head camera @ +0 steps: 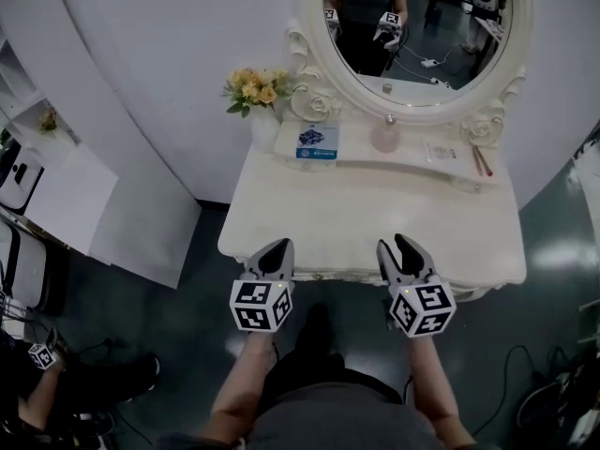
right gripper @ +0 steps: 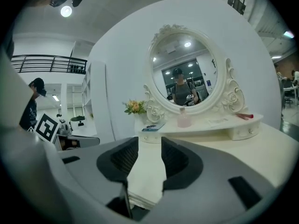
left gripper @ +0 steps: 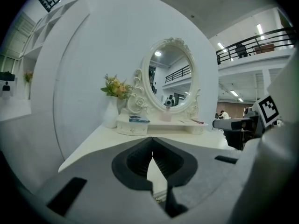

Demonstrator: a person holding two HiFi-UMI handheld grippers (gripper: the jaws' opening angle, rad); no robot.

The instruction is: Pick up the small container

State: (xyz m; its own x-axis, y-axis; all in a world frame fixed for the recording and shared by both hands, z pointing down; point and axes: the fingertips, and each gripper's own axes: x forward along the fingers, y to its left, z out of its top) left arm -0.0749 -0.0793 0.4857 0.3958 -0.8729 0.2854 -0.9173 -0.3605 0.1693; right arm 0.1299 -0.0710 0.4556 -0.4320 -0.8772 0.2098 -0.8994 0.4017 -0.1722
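The small container point(head camera: 385, 137) is a pale pink jar with a lid. It stands on the raised shelf of the white dressing table point(head camera: 319, 223), just under the oval mirror point(head camera: 412, 26). It also shows far ahead as the pink jar point(left gripper: 166, 116) in the left gripper view and the pink jar point(right gripper: 183, 119) in the right gripper view. My left gripper point(head camera: 278, 248) hovers at the table's front edge, its jaws meeting at the tips point(left gripper: 152, 138), nothing in them. My right gripper point(head camera: 397, 245) hangs beside it, jaws apart and empty point(right gripper: 149, 139).
A white vase of yellow flowers point(head camera: 258, 97) stands at the shelf's left end, a blue box point(head camera: 317, 142) beside it. A white card point(head camera: 439, 151) and red sticks point(head camera: 481, 160) lie on the shelf's right. White shelving point(head camera: 37, 157) stands at the left, with a person point(head camera: 37, 382) below it.
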